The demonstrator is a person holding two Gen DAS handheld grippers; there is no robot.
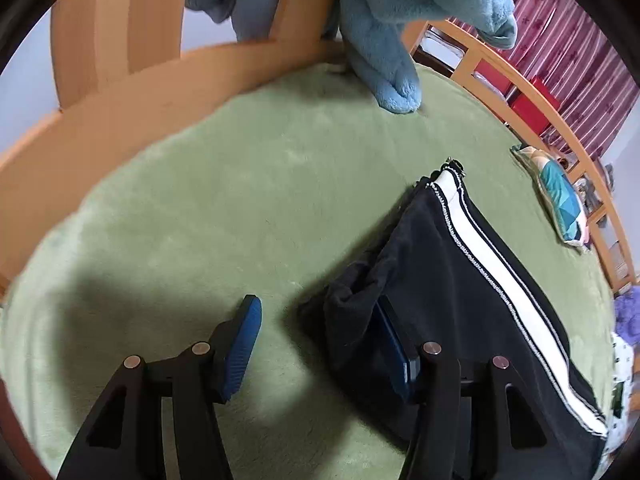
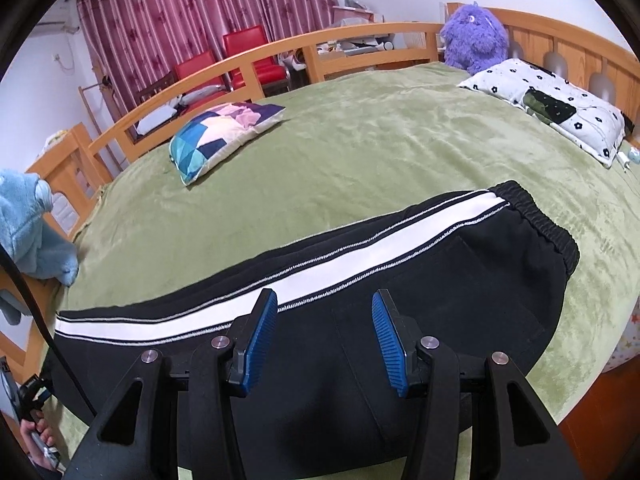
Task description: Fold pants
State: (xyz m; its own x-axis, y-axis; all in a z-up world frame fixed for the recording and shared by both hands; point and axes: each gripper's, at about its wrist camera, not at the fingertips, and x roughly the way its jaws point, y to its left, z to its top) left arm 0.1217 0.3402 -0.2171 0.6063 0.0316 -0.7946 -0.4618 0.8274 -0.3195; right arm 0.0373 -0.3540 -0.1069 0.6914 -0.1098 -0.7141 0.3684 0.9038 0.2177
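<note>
Black pants with a white side stripe lie flat on the green blanket, waistband at the right, leg ends at the left. In the left wrist view the pants lie at the right, their leg end bunched up. My left gripper is open; its right finger is partly hidden by the bunched black cloth, and its left finger stands over bare blanket. My right gripper is open and hovers over the middle of the pants near the stripe, holding nothing.
The green blanket covers a wooden bed with rails. A patchwork pillow, a flowered pillow and a purple plush toy lie on it. A blue plush hangs over the footboard.
</note>
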